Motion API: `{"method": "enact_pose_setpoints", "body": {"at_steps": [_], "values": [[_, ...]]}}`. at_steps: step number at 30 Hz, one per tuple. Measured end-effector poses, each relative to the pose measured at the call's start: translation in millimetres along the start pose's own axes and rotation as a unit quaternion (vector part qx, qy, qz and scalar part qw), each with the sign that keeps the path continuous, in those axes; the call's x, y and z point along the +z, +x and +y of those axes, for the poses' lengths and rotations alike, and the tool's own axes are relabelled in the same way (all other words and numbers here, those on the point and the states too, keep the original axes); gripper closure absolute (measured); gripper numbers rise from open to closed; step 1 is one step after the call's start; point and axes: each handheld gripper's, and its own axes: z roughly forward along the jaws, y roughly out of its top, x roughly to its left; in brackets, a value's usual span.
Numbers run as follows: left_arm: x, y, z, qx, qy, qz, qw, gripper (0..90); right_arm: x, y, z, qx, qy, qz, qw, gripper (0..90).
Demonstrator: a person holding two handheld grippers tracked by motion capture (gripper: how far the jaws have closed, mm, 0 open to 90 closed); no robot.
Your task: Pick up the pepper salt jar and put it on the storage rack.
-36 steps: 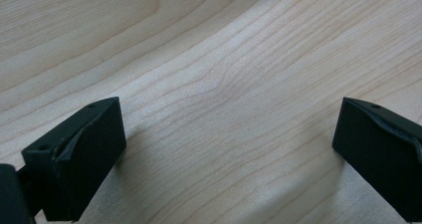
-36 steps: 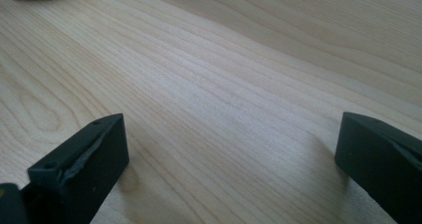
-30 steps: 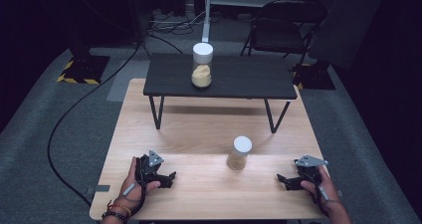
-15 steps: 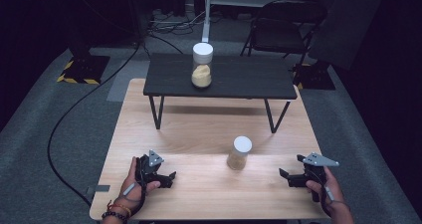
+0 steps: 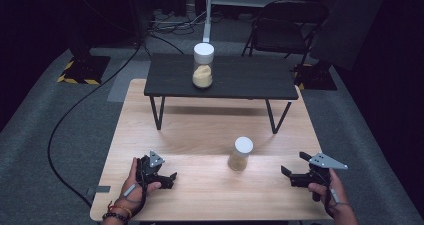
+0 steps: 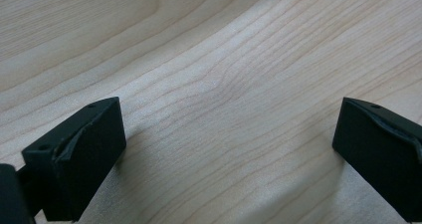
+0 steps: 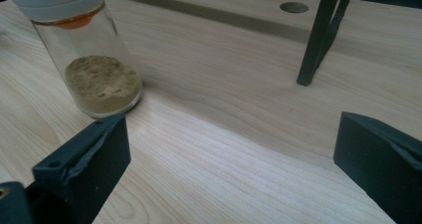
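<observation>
A small glass jar [image 5: 241,154] with a white lid and brownish powder stands upright on the wooden table [image 5: 200,130], right of centre. It appears again as the jar [image 7: 89,59] at the upper left of the right gripper view. A taller white-lidded jar [image 5: 203,65] with yellowish contents stands on the low black table [image 5: 250,80] at the back. My left gripper [image 5: 172,177] rests open on the wood at the front left, nothing between its jaws. My right gripper [image 5: 289,171] is open at the front right, pointing left toward the small jar, apart from it.
The black table's metal legs [image 5: 274,117] stand on the wood behind the small jar; one leg [image 7: 318,40] is in the right gripper view. A folding chair [image 5: 285,20] and cables [image 5: 75,120] lie on the grey floor beyond the table.
My right gripper has shifted slightly and turned its jaws toward the small jar. The left gripper and both jars have stayed put.
</observation>
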Motion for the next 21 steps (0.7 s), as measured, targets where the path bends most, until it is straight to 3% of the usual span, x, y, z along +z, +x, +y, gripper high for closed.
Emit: {"method": "enact_pose_setpoints", "body": {"at_steps": [10, 21], "values": [[0.0, 0.0, 0.0, 0.000, 0.000, 0.000, 1.0000, 0.4, 8.1, 3.8, 0.4, -0.001, -0.001, 0.016, 0.9999, 1.2], [0.0, 0.0, 0.1, 0.000, 0.000, 0.000, 1.0000, 0.4, 23.9, 12.4, 7.6, -0.024, 0.006, 0.043, 0.9988, 1.2]]}}
